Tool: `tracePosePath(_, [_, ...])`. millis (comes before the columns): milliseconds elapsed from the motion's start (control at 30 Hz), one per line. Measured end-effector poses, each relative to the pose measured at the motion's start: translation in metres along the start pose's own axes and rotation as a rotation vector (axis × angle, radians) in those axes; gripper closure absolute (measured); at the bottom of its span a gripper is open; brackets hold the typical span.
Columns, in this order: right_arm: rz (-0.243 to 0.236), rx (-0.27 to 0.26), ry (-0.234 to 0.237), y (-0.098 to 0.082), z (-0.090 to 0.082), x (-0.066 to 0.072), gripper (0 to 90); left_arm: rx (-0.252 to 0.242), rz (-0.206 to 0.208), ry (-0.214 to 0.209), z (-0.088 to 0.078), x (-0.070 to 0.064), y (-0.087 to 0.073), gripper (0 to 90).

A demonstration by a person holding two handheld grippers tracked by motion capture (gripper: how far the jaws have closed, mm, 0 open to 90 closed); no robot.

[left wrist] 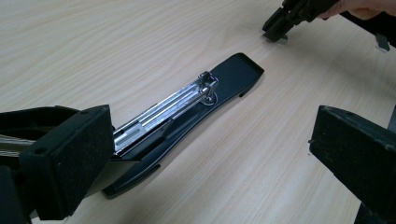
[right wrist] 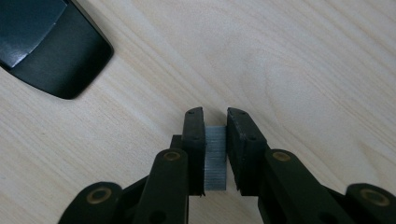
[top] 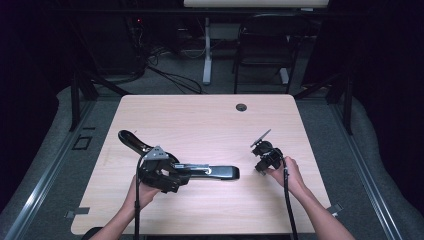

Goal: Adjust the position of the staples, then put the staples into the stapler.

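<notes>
Staples half hidden between right gripper pads.

Stapler glossy black plastic, shiny metal rail; table matt wood.

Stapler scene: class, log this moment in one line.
stapler: open, flat on table | left gripper: open beside it | right gripper: shut on staples

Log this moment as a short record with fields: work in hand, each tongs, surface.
work: loading an opened stapler
stapler: black, swung open, metal staple channel exposed, flat on table
left tongs: jaws wide apart, one pad beside the stapler's hinge end
right tongs: closed on a grey strip of staples, just beyond the stapler's tip
surface: light wood table
</notes>
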State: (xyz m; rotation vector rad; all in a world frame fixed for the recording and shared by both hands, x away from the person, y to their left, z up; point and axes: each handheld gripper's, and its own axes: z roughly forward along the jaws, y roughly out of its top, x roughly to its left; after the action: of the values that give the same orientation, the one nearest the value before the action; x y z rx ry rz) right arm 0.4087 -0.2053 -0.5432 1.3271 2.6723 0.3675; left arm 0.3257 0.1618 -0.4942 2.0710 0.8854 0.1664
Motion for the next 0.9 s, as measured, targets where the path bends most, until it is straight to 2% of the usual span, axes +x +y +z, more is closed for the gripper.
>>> tracePosePath(33, [-0.012, 0.006, -0.005, 0.0, -0.001, 0.0, 78.1, -0.007, -0.004, 0.001, 0.0, 0.0, 0.0, 0.0])
tracePosePath(167, [-0.005, -0.033, -0.013, -0.001, -0.004, 0.0, 78.1, -0.009, -0.009, 0.004, -0.001, 0.0, 0.0, 0.0])
tracePosePath(300, [-0.021, -0.038, -0.008, -0.001, -0.009, -0.001, 78.1, -0.011, -0.025, -0.001, -0.003, -0.001, -0.001, 0.0])
tracePosePath(333, [-0.012, -0.047, 0.003, -0.002, -0.01, 0.0, 78.1, -0.016, -0.023, -0.001, -0.004, -0.002, -0.001, 0.0])
tracePosePath(467, [-0.019, -0.069, -0.006, -0.003, -0.011, 0.0, 78.1, -0.018, -0.011, 0.014, -0.007, -0.005, 0.001, 0.0])
tracePosePath(500, [-0.029, -0.056, -0.007, -0.002, -0.013, 0.0, 78.1, -0.018, -0.013, 0.016, -0.008, -0.006, 0.001, 0.0])
tracePosePath(667, [-0.032, -0.06, -0.004, -0.002, -0.014, 0.0, 78.1, -0.018, -0.012, 0.032, -0.012, -0.007, -0.001, 0.0])
tracePosePath(900, [-0.041, -0.07, -0.003, 0.0, -0.015, 0.002, 78.1, -0.037, -0.053, 0.067, -0.027, -0.006, -0.01, 0.0])
